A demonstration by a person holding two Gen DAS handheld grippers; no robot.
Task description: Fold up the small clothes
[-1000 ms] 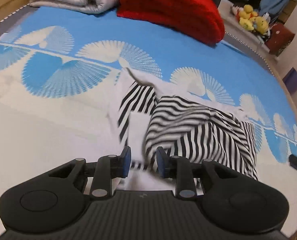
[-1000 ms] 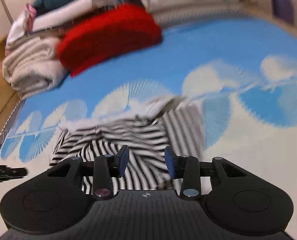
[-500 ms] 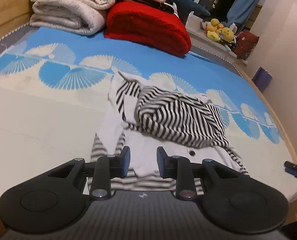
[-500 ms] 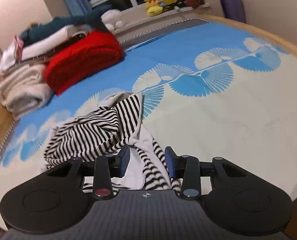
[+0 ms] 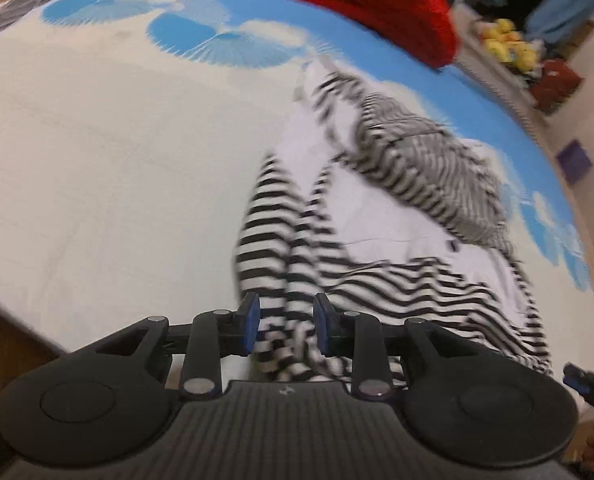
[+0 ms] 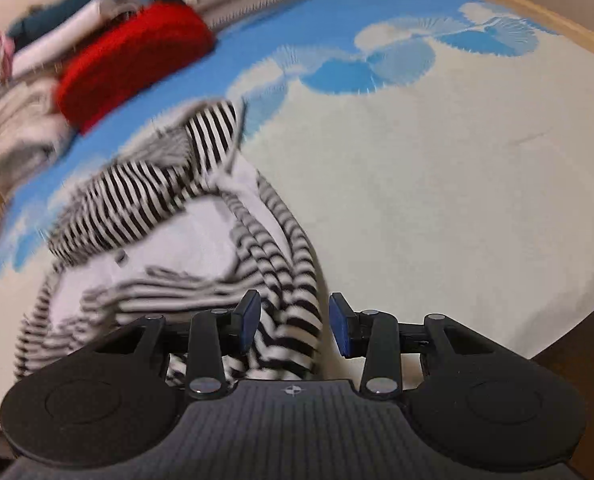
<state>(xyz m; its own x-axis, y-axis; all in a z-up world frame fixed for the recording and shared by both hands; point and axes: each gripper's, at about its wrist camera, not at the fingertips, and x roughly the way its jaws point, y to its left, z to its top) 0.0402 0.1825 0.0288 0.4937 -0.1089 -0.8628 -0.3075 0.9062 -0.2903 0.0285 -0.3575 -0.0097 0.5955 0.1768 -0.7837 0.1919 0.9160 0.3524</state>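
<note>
A small black-and-white striped garment (image 5: 397, 208) lies crumpled on the blue and cream bed cover (image 5: 97, 160). Two striped sleeve or leg ends run toward the bed's near edge. My left gripper (image 5: 285, 326) hovers over one end, open, with striped fabric lying between its blue pads. In the right wrist view the same garment (image 6: 145, 184) stretches away to the left. My right gripper (image 6: 295, 328) is open over the other striped end, and a gap shows beside its right pad. Both views are motion-blurred.
A red cushion (image 5: 377, 4) and folded beige blankets (image 6: 13, 136) sit at the far side of the bed. Yellow plush toys (image 5: 509, 46) and a purple box (image 5: 573, 158) are beyond it. The bed's near edge (image 5: 9, 320) drops to dark floor.
Both grippers have pulled back toward the bed's near edge and sunk lower. The garment's striped ends now lie between their jaws. The jaw gaps look unchanged.
</note>
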